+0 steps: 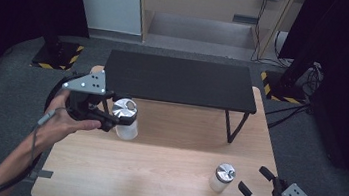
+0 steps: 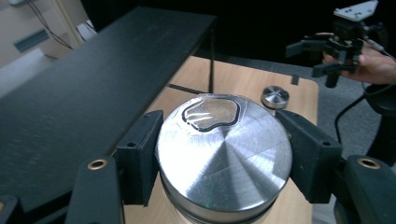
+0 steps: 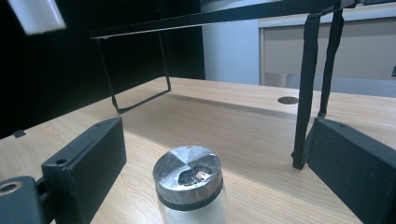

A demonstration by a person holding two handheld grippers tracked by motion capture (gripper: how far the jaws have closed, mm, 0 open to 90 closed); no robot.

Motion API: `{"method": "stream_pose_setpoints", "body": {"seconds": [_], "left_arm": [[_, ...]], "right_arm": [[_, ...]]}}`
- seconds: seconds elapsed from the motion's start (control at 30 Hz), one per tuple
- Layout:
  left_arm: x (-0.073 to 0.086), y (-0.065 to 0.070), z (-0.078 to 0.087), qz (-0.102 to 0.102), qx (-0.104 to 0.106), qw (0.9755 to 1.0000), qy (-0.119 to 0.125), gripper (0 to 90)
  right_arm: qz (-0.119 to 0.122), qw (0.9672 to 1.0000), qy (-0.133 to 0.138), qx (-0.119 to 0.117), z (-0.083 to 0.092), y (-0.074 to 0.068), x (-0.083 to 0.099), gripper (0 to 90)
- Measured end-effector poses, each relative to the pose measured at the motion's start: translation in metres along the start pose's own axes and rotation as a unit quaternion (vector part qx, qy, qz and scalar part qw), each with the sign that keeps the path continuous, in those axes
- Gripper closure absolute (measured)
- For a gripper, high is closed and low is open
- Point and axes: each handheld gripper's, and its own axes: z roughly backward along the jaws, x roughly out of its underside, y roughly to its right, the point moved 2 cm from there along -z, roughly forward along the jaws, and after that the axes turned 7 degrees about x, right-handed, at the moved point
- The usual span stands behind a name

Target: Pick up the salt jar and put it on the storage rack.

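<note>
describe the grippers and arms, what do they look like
Both the left gripper and the right gripper are black, with two blocky flat-faced jaws and brass-coloured pivot bushings. Each carries a grey three-cornered plate dotted with small marks. A grey-ended cable trails along the left forearm. No sleeves reach the forearms.

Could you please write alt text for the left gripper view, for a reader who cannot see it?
The left gripper is shut on a jar with a shiny metal lid, its two black jaws pressing the lid's sides. A black raised shelf runs alongside; farther off on the wooden table stands a second jar, with the right gripper open.
</note>
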Motion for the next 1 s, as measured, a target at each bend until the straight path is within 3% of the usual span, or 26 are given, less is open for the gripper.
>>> {"method": "stream_pose_setpoints", "body": {"seconds": [0.37,0.6,0.8,1.0], "left_arm": [[-0.033,-0.024,0.011,-0.002,-0.04,0.9991,0.014,33.8],[-0.051,-0.041,0.008,0.01,-0.082,0.9966,0.001,33.7],[-0.053,-0.053,0.003,0.035,-0.123,0.9916,0.019,33.7],[-0.049,-0.069,-0.007,0.064,-0.168,0.9833,0.027,33.8]], "right_arm": [[-0.001,1.0,0.0,0.001,0.001,0.002,0.0,4.8],[-0.002,1.0,0.0,0.002,0.001,0.002,0.0,4.9],[-0.001,1.0,-0.001,0.001,0.001,0.003,0.0,5.1],[-0.003,1.0,0.0,0.002,0.002,0.004,0.001,5.1]]}}
